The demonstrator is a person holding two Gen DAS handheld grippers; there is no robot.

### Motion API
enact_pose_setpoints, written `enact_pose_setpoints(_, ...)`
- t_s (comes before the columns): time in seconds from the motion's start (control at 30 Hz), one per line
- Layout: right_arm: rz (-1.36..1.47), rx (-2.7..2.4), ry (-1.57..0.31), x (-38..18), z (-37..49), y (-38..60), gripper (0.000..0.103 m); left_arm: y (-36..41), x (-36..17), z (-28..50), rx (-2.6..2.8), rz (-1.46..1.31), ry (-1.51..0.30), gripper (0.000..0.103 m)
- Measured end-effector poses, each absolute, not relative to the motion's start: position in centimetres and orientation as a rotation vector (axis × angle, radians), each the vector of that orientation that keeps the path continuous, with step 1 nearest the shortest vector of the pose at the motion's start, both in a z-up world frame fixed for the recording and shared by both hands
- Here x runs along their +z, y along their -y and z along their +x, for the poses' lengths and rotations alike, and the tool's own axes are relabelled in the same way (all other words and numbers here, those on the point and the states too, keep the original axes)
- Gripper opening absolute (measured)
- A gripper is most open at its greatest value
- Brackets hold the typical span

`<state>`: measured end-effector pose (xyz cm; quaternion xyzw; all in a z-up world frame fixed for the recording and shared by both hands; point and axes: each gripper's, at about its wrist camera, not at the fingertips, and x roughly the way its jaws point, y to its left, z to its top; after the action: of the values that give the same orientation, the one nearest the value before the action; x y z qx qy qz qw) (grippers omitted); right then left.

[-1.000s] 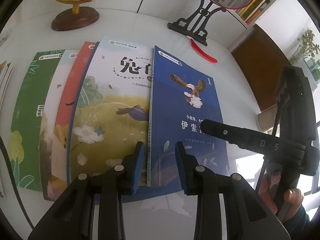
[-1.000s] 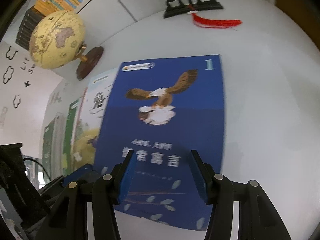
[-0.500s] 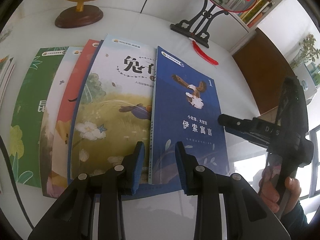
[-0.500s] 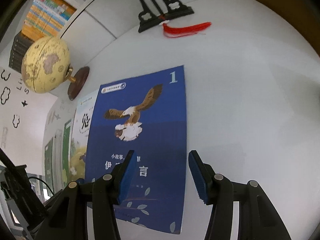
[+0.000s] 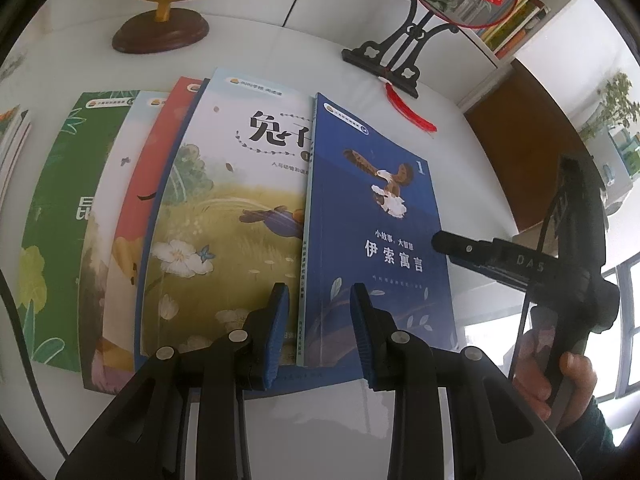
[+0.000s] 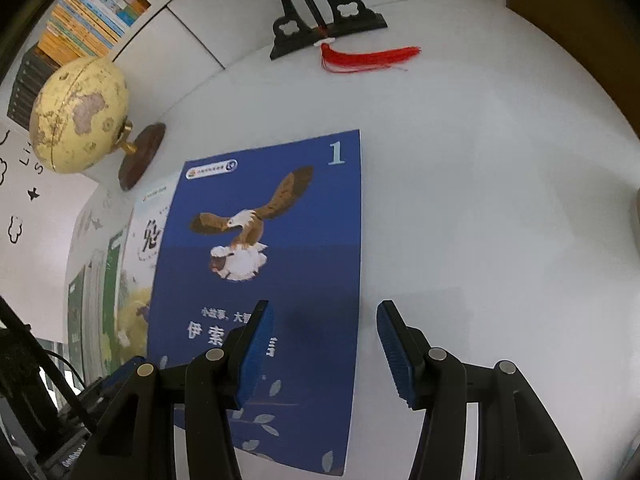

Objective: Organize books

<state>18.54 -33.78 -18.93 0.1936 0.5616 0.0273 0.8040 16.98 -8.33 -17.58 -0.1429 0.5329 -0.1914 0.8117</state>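
Left wrist view: a fan of overlapping books on a white table (image 5: 248,52).
Left gripper (image 5: 319,330): jaws parted by a moderate gap, nothing between them; the blue pads (image 5: 279,330) hover over the near edges of the books.
Blue book (image 5: 376,236): topmost and rightmost of the fan, an eagle and the numeral 1 on its cover; its left edge overlaps the meadow-cover book (image 5: 228,232).
Rest of the fan: to the left, each partly covered by its neighbour, a red book (image 5: 146,184), a pale book (image 5: 114,168) and a green book (image 5: 60,216).
Far left: edges of more books (image 5: 12,136), only partly in view.
Right gripper (image 5: 440,240): seen from the side, its tip reaching to the blue book's right edge; whether it touches cannot be told. The person's hand (image 5: 560,380) grips its handle.
Background: a globe (image 5: 160,20) on a wooden base, a black fan stand (image 5: 392,56) with a red tassel (image 5: 408,112).

Right wrist view: the same blue book (image 6: 272,280) seen from the right.
Right gripper (image 6: 325,354): jaws wide apart and empty; the left pad (image 6: 256,354) is over the cover, the right pad (image 6: 394,354) over bare table (image 6: 500,220), so the book's right edge runs between them.
Left of it: the meadow-cover book (image 6: 140,248) and the green book (image 6: 112,264) peek out.
Behind: globe (image 6: 78,116), stand (image 6: 320,20), tassel (image 6: 372,58), shelved books (image 6: 88,12).
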Motion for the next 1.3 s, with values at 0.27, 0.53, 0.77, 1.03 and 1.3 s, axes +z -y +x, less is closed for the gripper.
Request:
enact_pose_setpoints(0.27,0.357,0.129,-1.226,-18.9,18.7,31.7,0.055,8.7,-17.2,16.5,-0.394,-0.282,-1.121,0.044)
enact_pose_setpoints(0.53,0.346,0.236,-1.212,-17.8,18.4,28.1,0.055,5.6,-16.3,13.9,-0.320,-0.242,-1.106,0.055)
enact_pose_setpoints(0.77,0.295,0.363,-1.220,-17.5,18.1,22.0,0.055,0.7,-16.9,11.7,-0.220,-0.302,-1.118,0.055)
enact_pose_setpoints(1.03,0.306,0.382,-1.271,-18.4,16.3,20.9,0.055,-1.3,-18.0,12.0,-0.184,-0.388,-1.134,0.055)
enact_pose_setpoints(1.3,0.315,0.382,-1.273,-18.5,14.5,21.2,0.055,0.3,-18.6,12.4,-0.221,-0.396,-1.157,0.048)
